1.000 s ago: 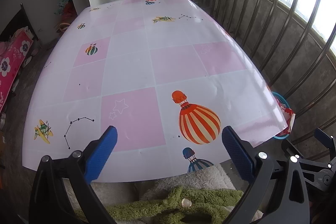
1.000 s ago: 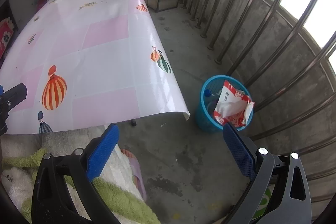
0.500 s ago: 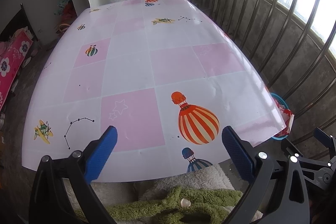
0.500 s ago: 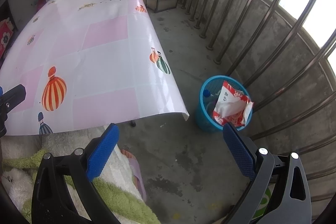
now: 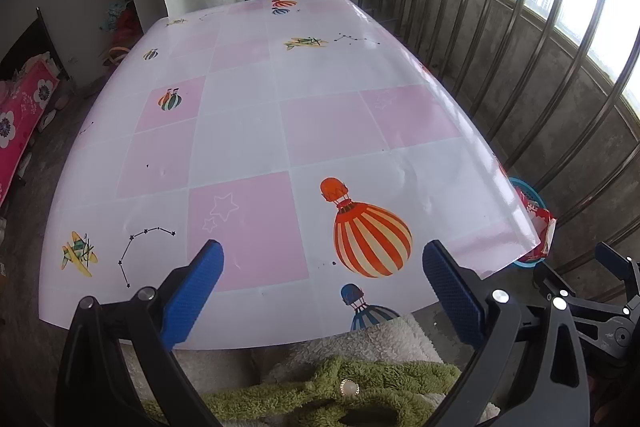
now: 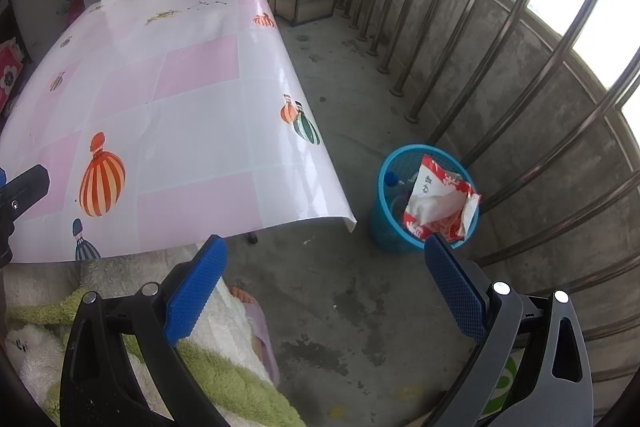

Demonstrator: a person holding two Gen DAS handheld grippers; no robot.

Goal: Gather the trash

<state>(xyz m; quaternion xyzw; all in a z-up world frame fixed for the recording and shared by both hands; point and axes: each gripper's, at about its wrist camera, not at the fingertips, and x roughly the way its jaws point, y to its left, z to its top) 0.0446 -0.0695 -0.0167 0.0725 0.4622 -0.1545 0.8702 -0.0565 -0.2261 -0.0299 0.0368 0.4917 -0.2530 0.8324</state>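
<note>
Concrete floor (image 6: 340, 307) and a railing of metal bars (image 6: 500, 75) are closing this balcony, and a table under a glossy plastic cloth (image 5: 280, 131), printed with pink squares and striped balloons, is filling most of the left wrist view. No loose trash is showing on the cloth. The task's thing is lying in the blue mesh bin (image 6: 384, 223), which is standing on the floor just beside the table's near right corner: a crumpled red and white wrapper (image 6: 440, 203) is sticking out over the rim, thin and crinkly, with its long axis running slanted from upper left to lower right in the right wrist view, and what looks like a bottle with a blue cap (image 6: 391, 179) is sitting deeper inside. The right gripper (image 6: 324, 275) is the nearer one; the bin is lying ahead of it and toward its right finger, whose blue ribbed pad is overlapping the rim in the picture, though it seems to be hanging above and not touching. Its fingers are spread wide and are holding nothing. The left gripper (image 5: 322, 279) is also gaping wide and empty, hovering over the table's near edge, well apart from the bin, of which only a small part (image 5: 528, 193) is peeking past the cloth's corner. I judge the collecting is nearly finished.
</note>
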